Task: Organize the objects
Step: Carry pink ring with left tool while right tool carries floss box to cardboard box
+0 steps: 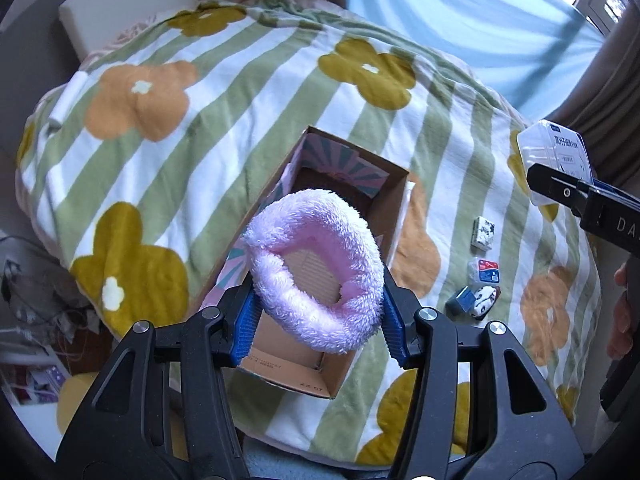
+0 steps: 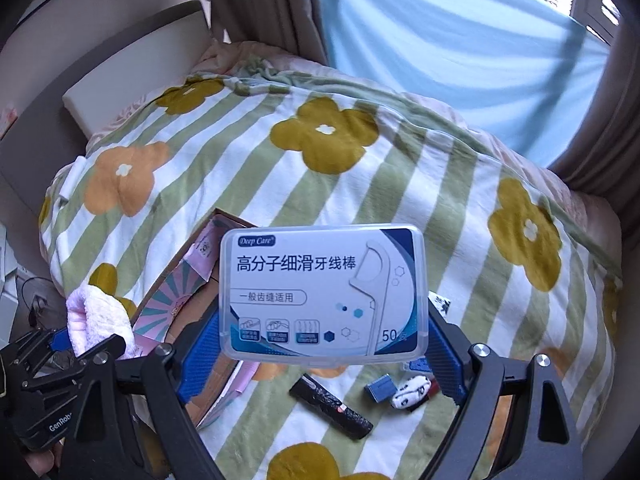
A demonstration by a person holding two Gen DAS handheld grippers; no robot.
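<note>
My left gripper [image 1: 318, 320] is shut on a fluffy pink ring-shaped scrunchie [image 1: 316, 268] and holds it above the open cardboard box [image 1: 344, 376] on the bed. My right gripper [image 2: 324, 344] is shut on a clear plastic dental floss pick box [image 2: 324, 292] and holds it above the blanket, right of the cardboard box [image 2: 168, 304]. The floss box also shows at the right edge of the left wrist view [image 1: 554, 160]. The scrunchie shows at the lower left of the right wrist view [image 2: 96, 316].
A striped flower blanket [image 1: 224, 128] covers the bed. Small items lie right of the box: a white packet [image 1: 485, 232], a blue-red packet [image 1: 486, 270], a blue cube [image 2: 378, 387], a panda item [image 2: 412, 392], a black tube [image 2: 332, 406]. Curtains hang behind.
</note>
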